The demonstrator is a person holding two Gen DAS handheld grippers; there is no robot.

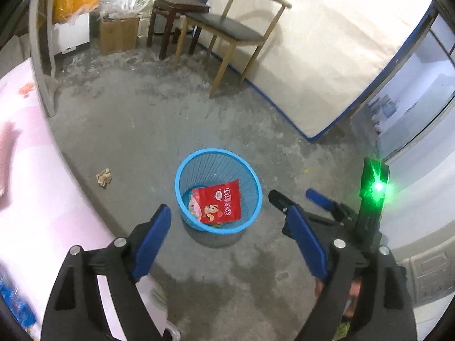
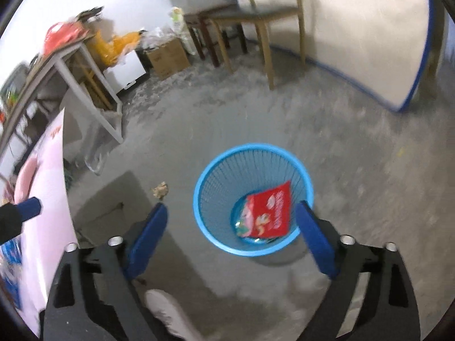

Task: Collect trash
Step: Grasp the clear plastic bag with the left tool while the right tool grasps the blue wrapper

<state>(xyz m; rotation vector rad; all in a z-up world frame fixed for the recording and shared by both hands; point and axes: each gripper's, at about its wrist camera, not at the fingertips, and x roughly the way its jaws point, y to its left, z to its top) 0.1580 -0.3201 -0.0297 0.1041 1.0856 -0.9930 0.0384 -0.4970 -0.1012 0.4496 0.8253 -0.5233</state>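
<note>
A blue mesh waste basket [image 1: 182,170] stands on the grey concrete floor; it also shows in the right wrist view [image 2: 204,176]. A red snack bag [image 1: 220,203] lies inside it, also seen in the right wrist view [image 2: 270,213]. A crumpled brownish paper scrap [image 1: 104,177] lies on the floor left of the basket, and shows in the right wrist view [image 2: 160,189]. My left gripper [image 1: 227,218] is open and empty above the basket. My right gripper [image 2: 230,216] is open and empty, also over the basket; it shows at the right of the left wrist view [image 1: 293,196].
A pink-sheeted bed [image 1: 31,170] fills the left side. A wooden chair [image 1: 227,28], a dark stool [image 1: 176,8], a cardboard box [image 1: 118,34] and a white table leg [image 1: 42,65] stand at the back. A white mattress [image 1: 327,56] leans against the right wall.
</note>
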